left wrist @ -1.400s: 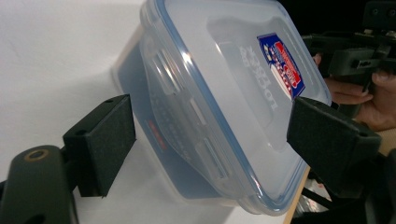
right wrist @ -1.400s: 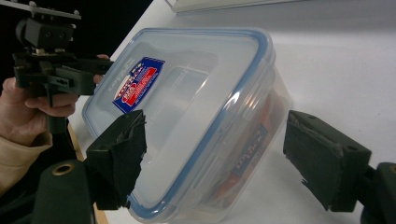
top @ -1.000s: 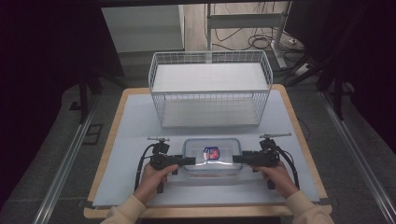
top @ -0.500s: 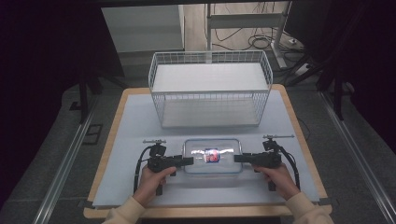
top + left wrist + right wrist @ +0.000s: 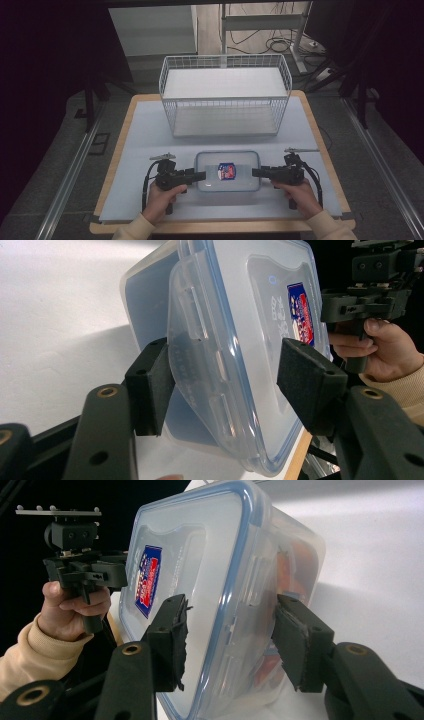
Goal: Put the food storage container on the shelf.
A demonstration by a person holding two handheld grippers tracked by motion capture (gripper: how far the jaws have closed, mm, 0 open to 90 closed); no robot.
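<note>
At the near edge of the table, the clear snap-lid food container (image 5: pixel 227 172) sits flat on the white mat (image 5: pixel 150 130), between your two grippers and well short of the wire basket (image 5: pixel 225 107).

Left gripper (image 5: pixel 200 175): the jaws have just been closing and now straddle the container's left end. In the left gripper view one pad (image 5: pixel 150 385) touches the latch flap (image 5: pixel 192 335). The other pad still looks to be off the lid, so I'd call that no pinch yet.

Right gripper (image 5: pixel 256 173): it has also just been closing, with its jaws spread either side of the right end. In the right gripper view I see a gap at both pads, so nothing is gripped.

Risks from here:
- Uneven closure. The left jaws are further closed than the right. If the left bites first and you lift, the container pivots on one end and the reddish contents (image 5: pixel 287 565) slide.
- The left pad is on the flap, not the wall. The flap is hinged, so it can fold or pop under load and you lose the hold.
- Smooth, slick plastic. A shallow bite on the rim can squirt out, so get the pads deeper over the ends before loading them.
- A one-sided push will skate the container across the mat towards the other gripper.
- I can't tell whether the right-end latch is snapped shut. If it isn't, the lid could come away from the body on a lift.
</note>
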